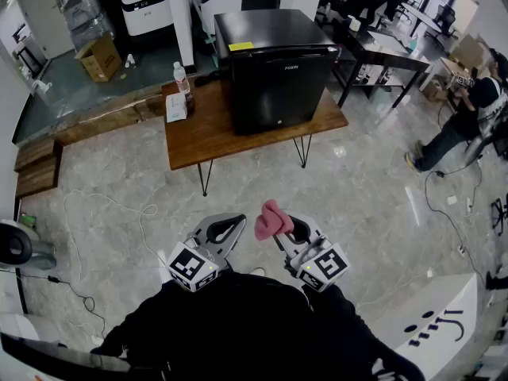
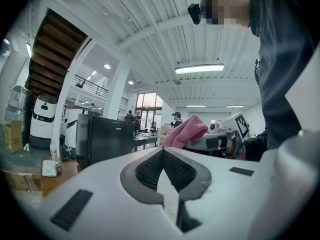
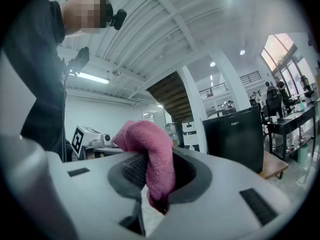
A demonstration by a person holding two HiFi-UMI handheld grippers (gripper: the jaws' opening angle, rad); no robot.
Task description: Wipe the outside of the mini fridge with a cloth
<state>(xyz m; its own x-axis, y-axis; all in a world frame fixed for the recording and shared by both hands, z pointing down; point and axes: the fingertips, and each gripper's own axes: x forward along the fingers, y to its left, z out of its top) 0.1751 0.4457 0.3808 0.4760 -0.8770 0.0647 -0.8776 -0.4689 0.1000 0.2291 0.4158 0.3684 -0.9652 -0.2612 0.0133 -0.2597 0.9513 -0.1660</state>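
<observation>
Right gripper [image 1: 284, 225]: fingers clamped on pink cloth [image 1: 272, 218];
Left gripper [image 1: 229, 228]: fingers together, empty;
Mini fridge [image 1: 278, 70]: on desk [image 1: 198, 137]; straight ahead of the cloth, well apart

Open marble floor [image 1: 262, 185] fills the middle of the frame up to the wooden table [image 1: 206, 137] at upper centre; the mini fridge [image 1: 274, 70] on it has a bare front and top, but a bottle [image 1: 182, 78] and small box [image 1: 176, 108] crowd its left flank and a black desk [image 1: 381, 50] stands near its right.
</observation>
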